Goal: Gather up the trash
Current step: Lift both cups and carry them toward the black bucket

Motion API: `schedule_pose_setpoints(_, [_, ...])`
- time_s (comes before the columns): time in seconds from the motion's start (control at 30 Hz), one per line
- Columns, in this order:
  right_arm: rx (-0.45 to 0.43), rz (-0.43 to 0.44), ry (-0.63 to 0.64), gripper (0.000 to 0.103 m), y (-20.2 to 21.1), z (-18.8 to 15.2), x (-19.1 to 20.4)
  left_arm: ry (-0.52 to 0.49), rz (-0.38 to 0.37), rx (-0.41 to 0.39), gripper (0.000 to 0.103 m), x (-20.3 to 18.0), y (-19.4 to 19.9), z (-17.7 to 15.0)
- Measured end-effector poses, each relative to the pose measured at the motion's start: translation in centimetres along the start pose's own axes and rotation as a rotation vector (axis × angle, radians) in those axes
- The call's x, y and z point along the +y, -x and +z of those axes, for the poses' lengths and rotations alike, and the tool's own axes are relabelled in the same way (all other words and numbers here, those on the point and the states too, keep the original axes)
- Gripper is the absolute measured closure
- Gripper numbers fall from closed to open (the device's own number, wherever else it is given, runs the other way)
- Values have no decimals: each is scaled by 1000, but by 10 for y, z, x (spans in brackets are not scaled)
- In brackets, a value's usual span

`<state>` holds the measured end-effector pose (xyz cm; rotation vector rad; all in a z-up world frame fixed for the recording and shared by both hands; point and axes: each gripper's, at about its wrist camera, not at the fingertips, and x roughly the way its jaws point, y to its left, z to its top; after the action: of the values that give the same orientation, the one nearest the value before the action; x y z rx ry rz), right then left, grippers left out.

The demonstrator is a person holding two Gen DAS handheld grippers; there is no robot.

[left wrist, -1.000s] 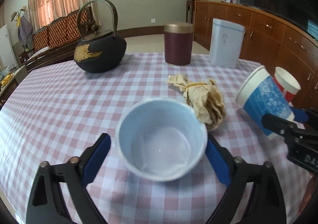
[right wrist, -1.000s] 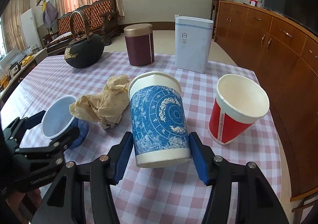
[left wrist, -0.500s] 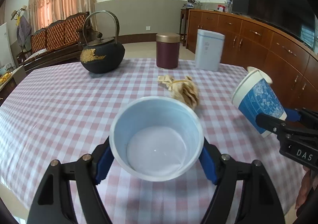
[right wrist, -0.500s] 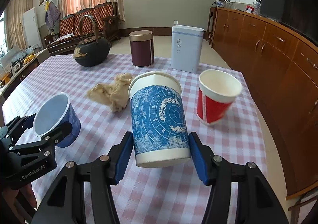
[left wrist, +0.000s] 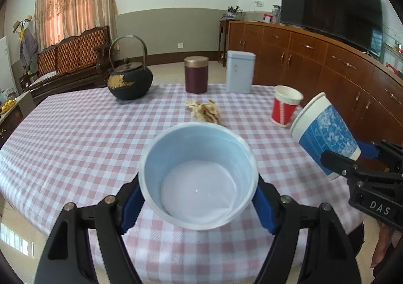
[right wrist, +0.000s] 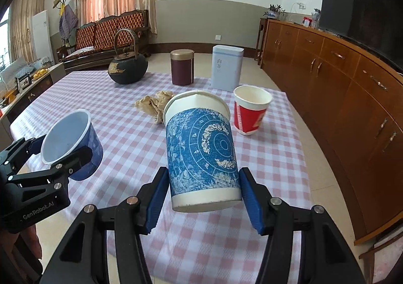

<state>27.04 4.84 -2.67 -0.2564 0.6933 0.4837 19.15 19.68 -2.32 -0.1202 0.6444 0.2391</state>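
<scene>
The fingers of the left gripper (left wrist: 197,204) are clamped on a wide blue cup (left wrist: 199,178), one blue pad on each side of its wall. The cup is lifted above the checked tablecloth (left wrist: 75,137) and its mouth is tilted toward the camera, so the white bottom inside is visible. In the right wrist view the same cup (right wrist: 71,145) appears low on the left, held between the black fingers of that gripper.

The fingers of the right gripper (right wrist: 202,194) are closed on a tall paper cup with a blue pattern (right wrist: 201,153). The pads press on its lower part, near the base, and the cup leans away from the camera with the rim up and forward. It also hangs above the cloth, not touching it. In the left wrist view this cup (left wrist: 325,132) is seen at the right, tilted.

Beyond the left fingers, just past the rim of the wide cup, lies a crumpled brown paper (left wrist: 204,111) on the cloth. Beyond the right fingers and a little to the right stands a red and white paper cup (right wrist: 250,110), upright and open. The brown paper is to the left of it, apart from it.

Farther ahead, at the far edge of the table, stand a black iron teapot (left wrist: 129,81), a dark red tin with a gold lid (left wrist: 196,74) and a pale blue tin (left wrist: 239,72), all upright. Wooden cabinets (right wrist: 340,77) run along the right side of the room.
</scene>
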Motion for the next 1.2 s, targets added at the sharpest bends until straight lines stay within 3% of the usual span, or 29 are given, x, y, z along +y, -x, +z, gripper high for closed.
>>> schedule_pose_setpoints(0.57, [-55,-48,-37,44,79,-37,-25,-59,-62,-65,27,-42,62,-11])
schedule_pose_setpoints(1.2, [-55,-183,-152,44,137,-86,-103,-160,-207,-81,27,-128,83,-25])
